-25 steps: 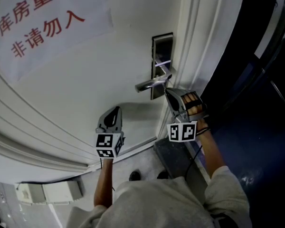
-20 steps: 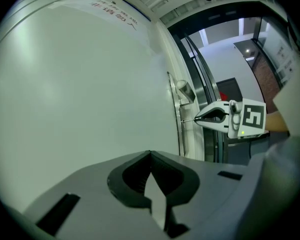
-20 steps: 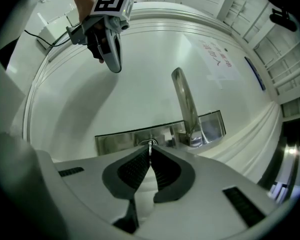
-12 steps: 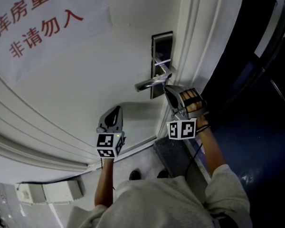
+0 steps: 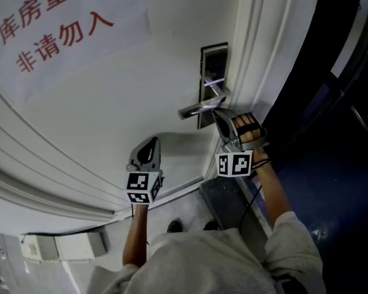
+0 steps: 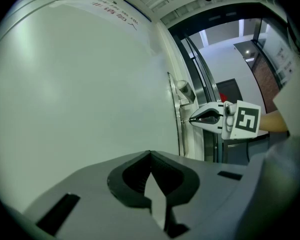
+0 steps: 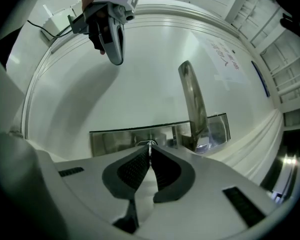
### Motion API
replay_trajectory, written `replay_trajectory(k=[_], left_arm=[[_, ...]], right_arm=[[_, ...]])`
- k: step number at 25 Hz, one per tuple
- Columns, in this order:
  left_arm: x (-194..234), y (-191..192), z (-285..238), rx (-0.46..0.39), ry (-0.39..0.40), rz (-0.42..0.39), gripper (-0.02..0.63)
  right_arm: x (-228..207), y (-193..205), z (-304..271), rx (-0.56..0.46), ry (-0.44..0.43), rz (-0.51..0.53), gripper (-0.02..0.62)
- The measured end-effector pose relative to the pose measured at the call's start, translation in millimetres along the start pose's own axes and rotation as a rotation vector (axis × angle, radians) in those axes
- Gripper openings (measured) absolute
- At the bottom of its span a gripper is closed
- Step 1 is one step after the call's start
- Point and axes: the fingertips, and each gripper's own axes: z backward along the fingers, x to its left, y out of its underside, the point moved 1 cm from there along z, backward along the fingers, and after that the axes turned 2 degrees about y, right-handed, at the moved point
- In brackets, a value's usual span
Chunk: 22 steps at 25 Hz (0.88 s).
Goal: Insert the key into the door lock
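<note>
One key (image 7: 149, 143) between right claw (image 7: 150, 149) tips

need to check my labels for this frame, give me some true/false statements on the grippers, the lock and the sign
1. The right gripper is shut on the key, right at the lock plate. True.
2. The left gripper grips the lever handle. False: it is shut on nothing, apart from the handle, facing the bare door.
3. The sign has blue lettering. False: it is red.
4. The lever handle is silver metal. True.

Red-lettered paper notice (image 5: 67, 29), low white box (image 5: 64, 247)
</note>
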Motion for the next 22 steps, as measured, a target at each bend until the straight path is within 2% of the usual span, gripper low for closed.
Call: replay_trajectory(k=[22], left_arm=[[1,2,2,0.011,0.004,-0.006,0.017]], right_arm=[[4,0,-15,0.000,0.015,0.008,0.031]])
